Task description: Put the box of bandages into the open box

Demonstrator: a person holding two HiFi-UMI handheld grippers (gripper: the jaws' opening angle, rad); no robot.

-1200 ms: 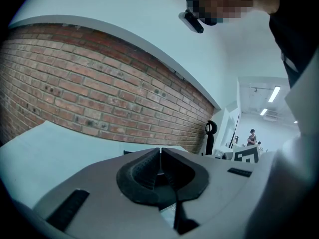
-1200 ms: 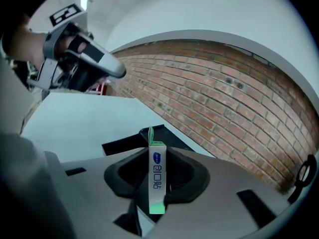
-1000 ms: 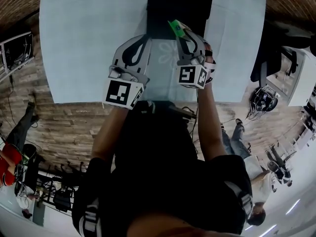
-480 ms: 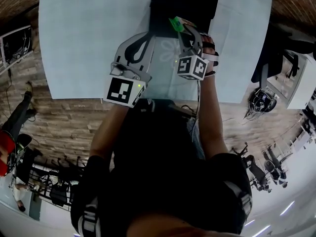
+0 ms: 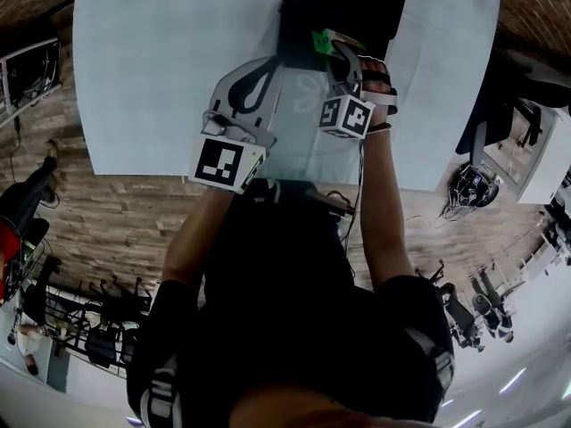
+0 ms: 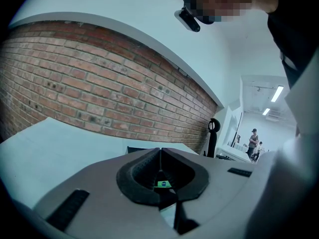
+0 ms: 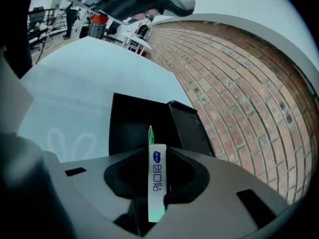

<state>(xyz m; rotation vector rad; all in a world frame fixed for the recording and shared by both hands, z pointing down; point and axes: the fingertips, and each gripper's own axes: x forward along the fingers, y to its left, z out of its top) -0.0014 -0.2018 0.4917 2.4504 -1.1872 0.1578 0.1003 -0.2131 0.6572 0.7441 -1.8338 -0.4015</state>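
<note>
A black open box (image 5: 343, 7) stands at the far middle of the pale table (image 5: 161, 61); in the right gripper view the black box (image 7: 137, 126) lies just ahead, its lid (image 7: 192, 128) raised on the right. My right gripper (image 5: 332, 47) is shut on the bandage box (image 5: 321, 41), a slim white and green carton. It hangs at the black box's near edge. The bandage box (image 7: 157, 176) stands edge-on between the right gripper's (image 7: 158, 154) pads. My left gripper (image 5: 270, 62) hovers beside it to the left, shut and holding nothing; the left gripper's (image 6: 160, 151) tips meet.
The table's near edge runs just below both grippers. Wooden floor surrounds the table. A black chair (image 5: 486, 105) and cables stand off the right side. A brick wall (image 6: 99, 93) rises behind the table, and people stand far back in the room.
My right gripper has carried the bandage box forward, closer to the black box's near edge. The left gripper has hardly moved.
</note>
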